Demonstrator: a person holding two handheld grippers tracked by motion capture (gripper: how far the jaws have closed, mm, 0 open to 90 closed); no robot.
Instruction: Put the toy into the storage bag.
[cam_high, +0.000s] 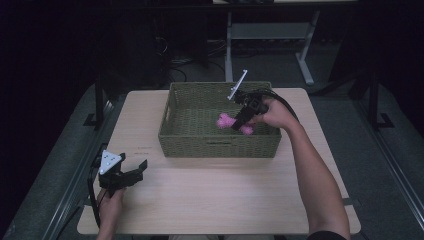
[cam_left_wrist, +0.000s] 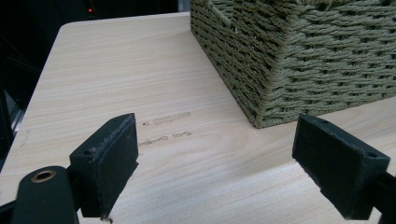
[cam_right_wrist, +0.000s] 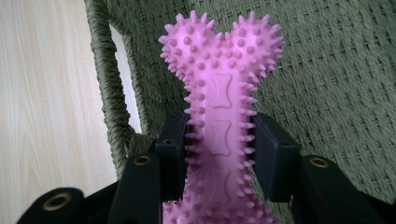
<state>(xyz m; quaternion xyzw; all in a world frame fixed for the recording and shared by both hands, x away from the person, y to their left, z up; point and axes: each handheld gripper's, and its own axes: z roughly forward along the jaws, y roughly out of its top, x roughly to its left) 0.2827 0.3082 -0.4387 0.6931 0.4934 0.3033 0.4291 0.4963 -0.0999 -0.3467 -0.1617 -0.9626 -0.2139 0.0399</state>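
High view: two hand-held grippers at a wooden table (cam_high: 210, 195), one holding a pink toy over a basket.

Right gripper (cam_high: 243, 119) reaches into the green woven basket (cam_high: 220, 145) and is clamped on a pink spiky bone toy (cam_high: 226, 120); its jaws cover the toy's middle, so just the two pink ends show, and whether the toy touches the basket floor is hard to tell. In the right gripper view the jaws squeeze the bone's shaft (cam_right_wrist: 219, 135), the lower end cut off by the frame. Left gripper (cam_high: 131, 176) rests near the table's front left corner, well apart from the basket, jaws spread wide with nothing between them; the hand is partly cut off at the bottom edge.
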